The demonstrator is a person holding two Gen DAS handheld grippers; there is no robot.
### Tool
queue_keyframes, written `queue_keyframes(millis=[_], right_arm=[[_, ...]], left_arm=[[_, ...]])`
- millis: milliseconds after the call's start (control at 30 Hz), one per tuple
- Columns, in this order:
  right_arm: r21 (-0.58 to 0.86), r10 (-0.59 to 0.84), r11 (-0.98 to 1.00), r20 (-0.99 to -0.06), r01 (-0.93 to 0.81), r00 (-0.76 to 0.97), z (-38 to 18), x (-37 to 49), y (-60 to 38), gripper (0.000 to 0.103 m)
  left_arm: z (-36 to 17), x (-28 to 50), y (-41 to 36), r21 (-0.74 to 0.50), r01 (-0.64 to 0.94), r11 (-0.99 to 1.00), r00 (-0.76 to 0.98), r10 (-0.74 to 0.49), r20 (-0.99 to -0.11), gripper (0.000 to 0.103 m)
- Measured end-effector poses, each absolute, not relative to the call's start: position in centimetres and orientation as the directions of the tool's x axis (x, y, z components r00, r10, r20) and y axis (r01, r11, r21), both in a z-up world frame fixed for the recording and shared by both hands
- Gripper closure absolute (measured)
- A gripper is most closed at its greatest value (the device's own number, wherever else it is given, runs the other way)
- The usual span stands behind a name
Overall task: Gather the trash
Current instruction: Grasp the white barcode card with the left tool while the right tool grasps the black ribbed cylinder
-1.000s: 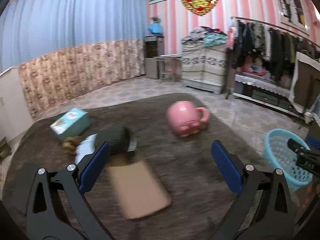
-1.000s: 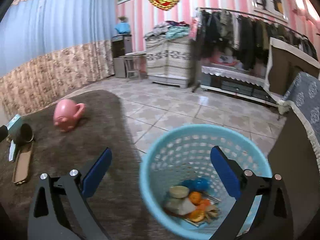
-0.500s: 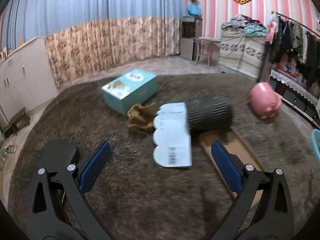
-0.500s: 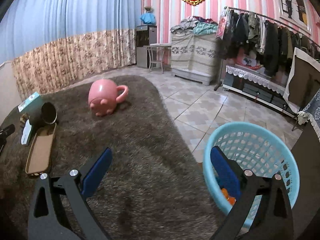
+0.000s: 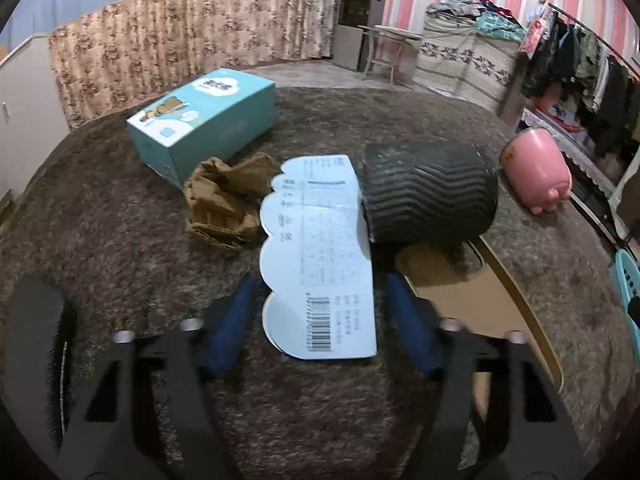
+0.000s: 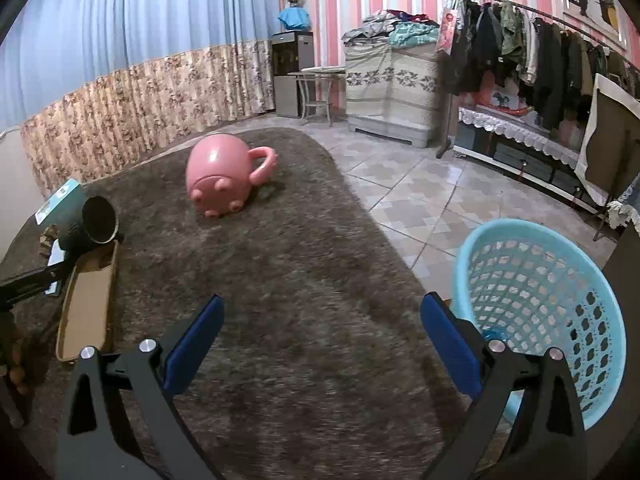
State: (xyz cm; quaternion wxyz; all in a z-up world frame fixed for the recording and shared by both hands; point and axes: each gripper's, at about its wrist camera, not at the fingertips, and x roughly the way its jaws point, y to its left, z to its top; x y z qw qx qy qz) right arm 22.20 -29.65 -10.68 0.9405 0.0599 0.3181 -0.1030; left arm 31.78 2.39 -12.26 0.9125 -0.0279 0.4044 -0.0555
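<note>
In the left wrist view a pale blue cloud-edged card (image 5: 318, 256) with a barcode lies on the brown rug. My left gripper (image 5: 320, 332) is open, its blue pads on either side of the card's near end. A crumpled brown paper (image 5: 224, 208) lies left of the card. A flat brown cardboard piece (image 5: 472, 300) lies to the right. My right gripper (image 6: 320, 344) is open and empty above the rug, with the light blue trash basket (image 6: 540, 300) to its right.
A black ribbed cup (image 5: 430, 192) lies on its side beyond the card. A teal box (image 5: 204, 120) stands behind the crumpled paper. A pink pig mug (image 6: 224, 176) lies on the rug. Tiled floor, a clothes rack and cabinets are beyond the rug.
My left gripper has swung left and come down to the cloud-edged card, and its jaws have narrowed around it. My right gripper has drawn back from above the basket to over the rug.
</note>
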Motion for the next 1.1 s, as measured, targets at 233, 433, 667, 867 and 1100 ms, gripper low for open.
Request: queue_keyframes(millis=[233, 433, 667, 867, 1100], right_arm=[[0.025, -0.096, 0.990, -0.588, 0.137, 0.803, -9.3, 22.8, -25.6, 0.006], [-0.070, -0.054, 0.997, -0.609, 0.014, 0.791, -9.4, 24.4, -20.5, 0.006], [-0.092, 0.045, 0.988, -0.594, -0.123, 0.804, -8.0, 26.8, -14.0, 0.006], [-0.058, 0.101, 0.984, -0.608, -0.171, 0.787, -7.4, 29.9, -9.4, 0.006], [-0.064, 0.073, 0.986, -0.655, -0.151, 0.752, -8.8, 33.8, -6.1, 0.006]], left_arm=[[-11.1, 29.5, 4.7, -0.126, 0.073, 0.989, 0.696, -0.141, -0.704, 0.052], [-9.3, 26.0, 8.7, -0.057, -0.008, 0.998, 0.769, -0.030, -0.639, 0.052], [-7.4, 23.6, 14.2, 0.010, -0.114, 0.993, 0.839, 0.101, -0.534, 0.052], [-8.1, 23.0, 17.5, -0.014, -0.188, 0.982, 0.836, 0.153, -0.527, 0.052], [-9.1, 23.5, 19.1, -0.086, -0.223, 0.971, 0.819, 0.139, -0.557, 0.052]])
